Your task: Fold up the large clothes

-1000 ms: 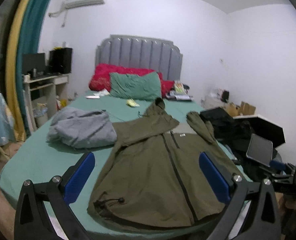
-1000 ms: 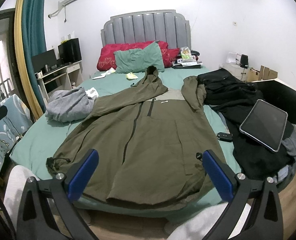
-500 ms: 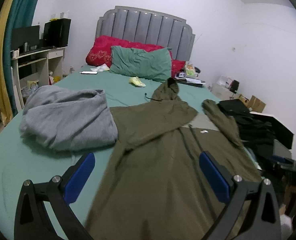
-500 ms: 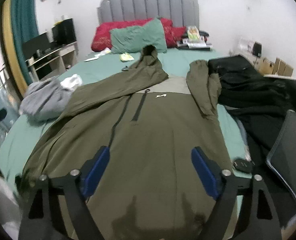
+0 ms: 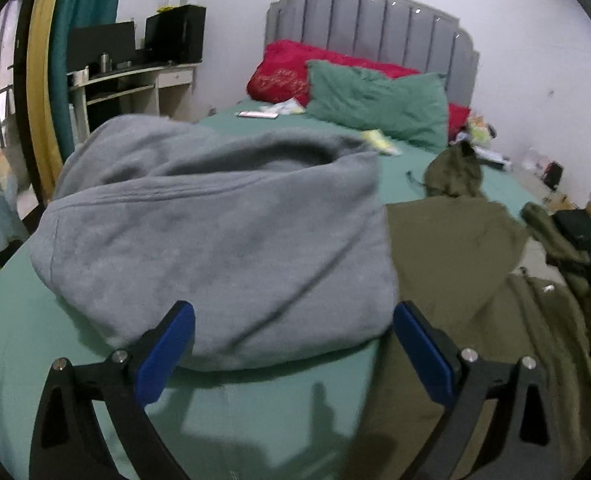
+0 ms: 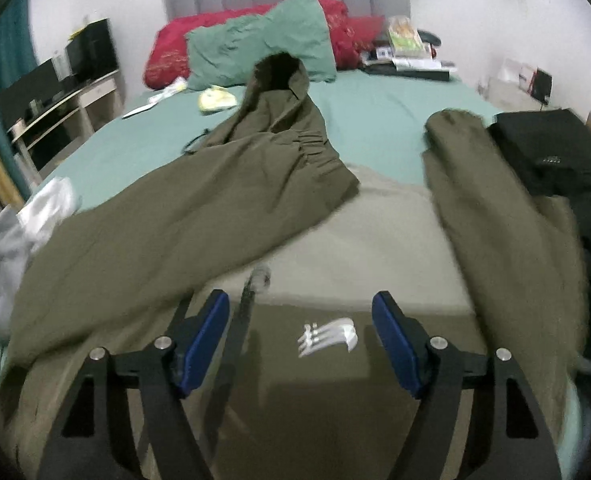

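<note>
On the bed [image 6: 395, 104], the jacket [image 6: 199, 216] lay flat, zip up. Both the left gripper [image 5: 293, 344] and right gripper [image 6: 300, 334] hung spread and empty, the left by a hoodie [image 5: 215, 232]. Soft, limp and probably light, the jacket would best be pinched at a sleeve [image 6: 495, 216] cuff.

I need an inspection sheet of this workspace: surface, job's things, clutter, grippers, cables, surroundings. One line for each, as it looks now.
Surface: bed with green sheet.
Job's things: olive jacket spread flat, hood toward the pillows; grey sweatshirt bundled beside it.
Clutter: black clothes, yellow wrapper, books.
Grippers: left hand-held gripper open, facing the sweatshirt; right hand-held gripper open above the jacket's chest.
Cables: nothing seen.
Surroundings: grey headboard, desk, curtain.
</note>
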{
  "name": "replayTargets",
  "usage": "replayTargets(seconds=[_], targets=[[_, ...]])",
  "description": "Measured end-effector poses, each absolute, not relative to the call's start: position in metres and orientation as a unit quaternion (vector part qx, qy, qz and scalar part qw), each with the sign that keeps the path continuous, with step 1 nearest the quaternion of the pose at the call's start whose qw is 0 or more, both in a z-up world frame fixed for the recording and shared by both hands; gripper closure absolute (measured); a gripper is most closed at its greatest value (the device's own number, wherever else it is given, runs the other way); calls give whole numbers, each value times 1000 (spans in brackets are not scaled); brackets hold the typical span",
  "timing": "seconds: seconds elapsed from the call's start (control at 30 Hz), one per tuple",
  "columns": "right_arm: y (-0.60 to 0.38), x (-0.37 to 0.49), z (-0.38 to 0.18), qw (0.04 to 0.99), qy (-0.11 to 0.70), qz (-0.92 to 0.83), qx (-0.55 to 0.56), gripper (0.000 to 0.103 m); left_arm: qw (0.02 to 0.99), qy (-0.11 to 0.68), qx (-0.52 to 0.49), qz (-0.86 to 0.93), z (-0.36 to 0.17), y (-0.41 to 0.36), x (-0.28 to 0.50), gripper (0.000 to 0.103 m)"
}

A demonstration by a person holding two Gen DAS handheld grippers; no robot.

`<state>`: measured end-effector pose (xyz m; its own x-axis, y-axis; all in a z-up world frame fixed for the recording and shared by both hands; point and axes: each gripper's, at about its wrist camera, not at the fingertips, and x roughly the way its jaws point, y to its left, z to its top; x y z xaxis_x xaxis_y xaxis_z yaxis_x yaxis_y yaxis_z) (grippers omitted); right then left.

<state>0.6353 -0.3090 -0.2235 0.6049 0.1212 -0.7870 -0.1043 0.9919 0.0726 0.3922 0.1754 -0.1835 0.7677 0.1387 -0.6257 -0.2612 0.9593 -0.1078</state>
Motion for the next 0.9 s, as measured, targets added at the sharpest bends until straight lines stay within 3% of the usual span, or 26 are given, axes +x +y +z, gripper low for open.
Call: replayTargets(seconds=[0.17,0.2,0.23,0.27,0.3,0.6,0.8,0.87,0.9], targets=[[-288,707,-260,888,454,64,23,31,930,335,-93,119,-196,192,396,3],[-286,712,-263,887,455,70,32,37,931,333,-87,124,-196,191,395,3],[-283,719,-264,888,453,75,34,50,931,331,-84,126,-197,191,396,3],[-279,723,-264,887,455,71,24,91,931,332,-85,123,-197,189,397,3],[-277,722,-260,889,452,74,21,100,931,334,-87,120,-196,187,397,3],[-325,602,-191,897,440,-4,-43,100,937,322,-105,83,-180,159,388,3],[-362,527,-227,837,545,-17,-46,98,937,331,-108,44,-177,127,385,3],[-364,513,-237,820,570,-2,-48,88,936,336,-102,33,-178,116,386,3],[-368,509,-233,821,568,0,-50,72,936,336,-99,30,-178,112,385,3]])
